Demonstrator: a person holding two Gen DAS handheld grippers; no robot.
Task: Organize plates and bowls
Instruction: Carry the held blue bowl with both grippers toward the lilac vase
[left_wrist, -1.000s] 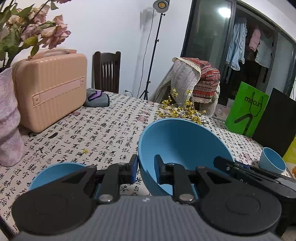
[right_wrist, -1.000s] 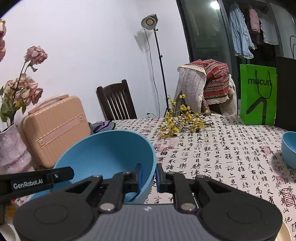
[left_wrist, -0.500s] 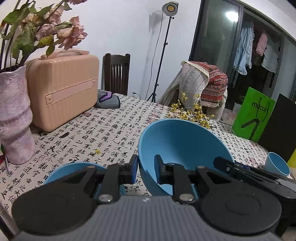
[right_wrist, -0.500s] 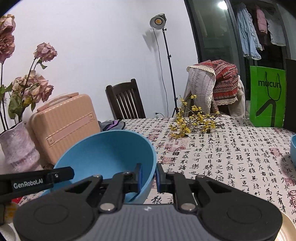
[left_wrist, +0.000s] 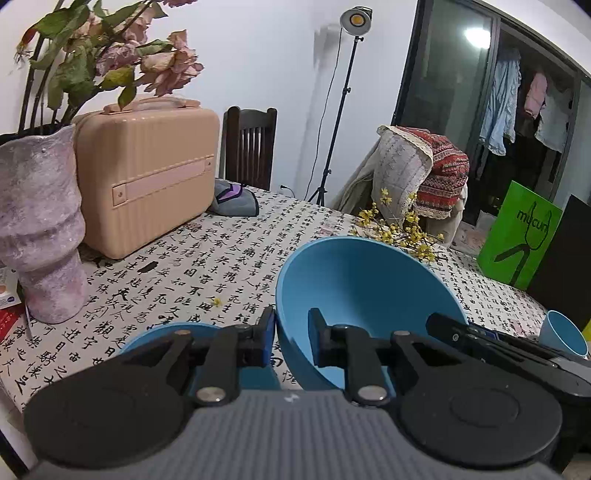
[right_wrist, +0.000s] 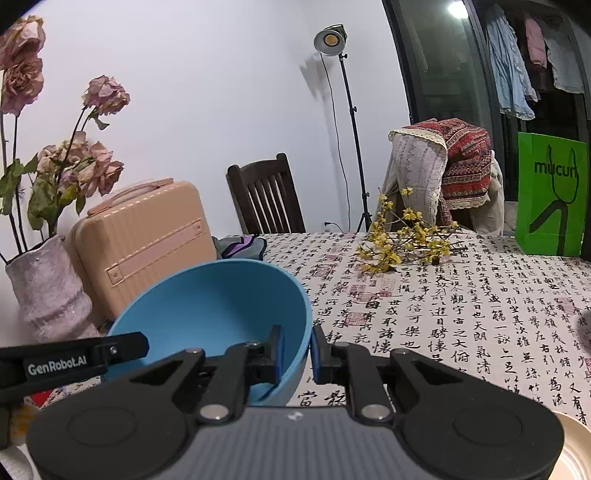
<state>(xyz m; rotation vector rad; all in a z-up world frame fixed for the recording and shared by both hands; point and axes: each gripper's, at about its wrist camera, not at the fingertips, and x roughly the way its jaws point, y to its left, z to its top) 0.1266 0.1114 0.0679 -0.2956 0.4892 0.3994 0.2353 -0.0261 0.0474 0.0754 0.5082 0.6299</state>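
Observation:
A large blue bowl (left_wrist: 365, 291) is held in the air, tilted, between both grippers. My left gripper (left_wrist: 291, 339) is shut on its left rim. My right gripper (right_wrist: 297, 349) is shut on its right rim; the bowl shows there too (right_wrist: 218, 302). A second blue bowl (left_wrist: 166, 334) sits on the table below, at the lower left behind my left gripper. A small blue cup (left_wrist: 563, 332) stands at the far right. A cream plate edge (right_wrist: 572, 446) shows at the bottom right of the right wrist view.
On the patterned tablecloth (left_wrist: 207, 266) stand a purple vase with dried roses (left_wrist: 40, 229) and a peach case (left_wrist: 147, 173) at the left. Yellow flower twigs (right_wrist: 402, 240) lie mid-table. A green bag (right_wrist: 550, 195) and chairs stand behind.
Both grippers have carried the large bowl leftward toward the vase side; the vase and case have come further into both views. The grip has not changed.

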